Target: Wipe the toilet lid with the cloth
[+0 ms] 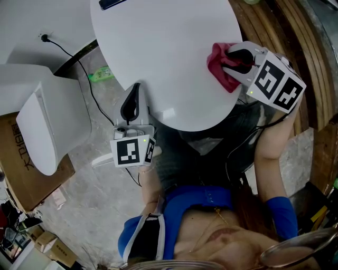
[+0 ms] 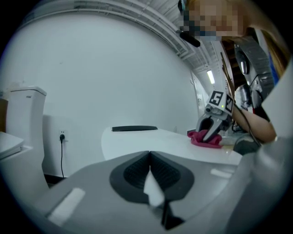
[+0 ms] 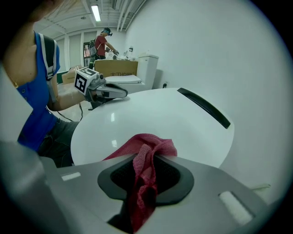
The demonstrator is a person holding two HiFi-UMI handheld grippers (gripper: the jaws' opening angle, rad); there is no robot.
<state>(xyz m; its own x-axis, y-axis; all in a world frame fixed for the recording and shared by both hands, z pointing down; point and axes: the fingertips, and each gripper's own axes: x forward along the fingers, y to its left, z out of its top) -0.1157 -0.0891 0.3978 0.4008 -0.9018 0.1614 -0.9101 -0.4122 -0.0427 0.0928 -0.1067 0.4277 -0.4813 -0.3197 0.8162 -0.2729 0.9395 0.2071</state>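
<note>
The white round toilet lid [image 1: 163, 52] fills the top of the head view. My right gripper [image 1: 231, 59] is shut on a red cloth [image 1: 219, 66] that lies on the lid's right side. In the right gripper view the cloth [image 3: 145, 164] is bunched between the jaws and spreads forward onto the lid [image 3: 151, 114]. My left gripper [image 1: 135, 88] is shut with nothing in it, its tips over the lid's near left edge. The left gripper view shows its closed pads [image 2: 137, 170], with the right gripper [image 2: 211, 131] and cloth [image 2: 203, 140] across the lid.
A black hinge bar [image 1: 111, 3] lies at the lid's far side. A second white toilet [image 1: 47, 121] stands to the left beside a cardboard box [image 1: 18, 158], and a black cord [image 1: 74, 58] runs from a wall socket. Curved wooden panelling [image 1: 296, 37] is on the right. A person [image 3: 103, 43] stands far off.
</note>
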